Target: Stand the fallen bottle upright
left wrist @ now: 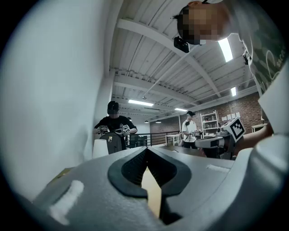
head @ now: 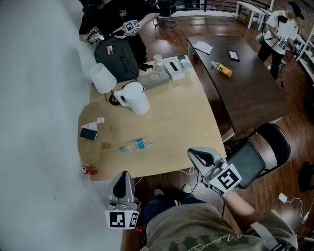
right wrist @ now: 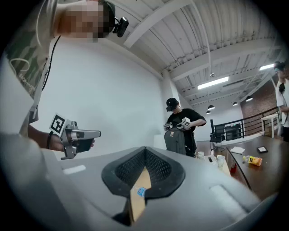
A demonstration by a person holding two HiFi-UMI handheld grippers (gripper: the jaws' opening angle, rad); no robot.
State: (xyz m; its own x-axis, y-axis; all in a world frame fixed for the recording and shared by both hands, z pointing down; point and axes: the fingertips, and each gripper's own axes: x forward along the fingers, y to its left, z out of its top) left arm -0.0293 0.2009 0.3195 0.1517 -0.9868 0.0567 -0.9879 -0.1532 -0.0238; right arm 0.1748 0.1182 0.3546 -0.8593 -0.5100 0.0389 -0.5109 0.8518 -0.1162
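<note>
Counter (head: 186, 127), light wood: 1 clear bottle (head: 136, 144) with a blue label, lying on its side, roughly at 7 o'clock from the counter's middle and near the front edge. Nothing touches it.

Grippers: 2, both held level off the front edge and clear of the bottle.
- Left gripper (head: 122, 175) at 6 o'clock from the bottle. In the left gripper view its fingers (left wrist: 135, 164) meet at the tips, with nothing between them.
- Right gripper (head: 192, 153) at 4 o'clock from the bottle. In the right gripper view its fingers (right wrist: 157, 168) are closed tip to tip and empty.

Other items on the same counter, one of each:
- 1 white kettle (head: 133, 97) at 12 o'clock from the bottle.
- 1 grey backpack (head: 117, 59) at the far end.
- 1 white tissue box (head: 172, 67) at 1 o'clock.
- 1 dark phone (head: 89, 133) at 9 o'clock.
- 1 red can (head: 90, 170) on the front left corner.

A second, dark counter (head: 245, 93) stands to the right. It carries 1 yellow packet (head: 222, 68).

Other persons: 2. One (head: 115, 14) stands behind the backpack and one (head: 279, 32) is at the far right.

1 black chair (head: 260, 152) stands beside the right gripper.
</note>
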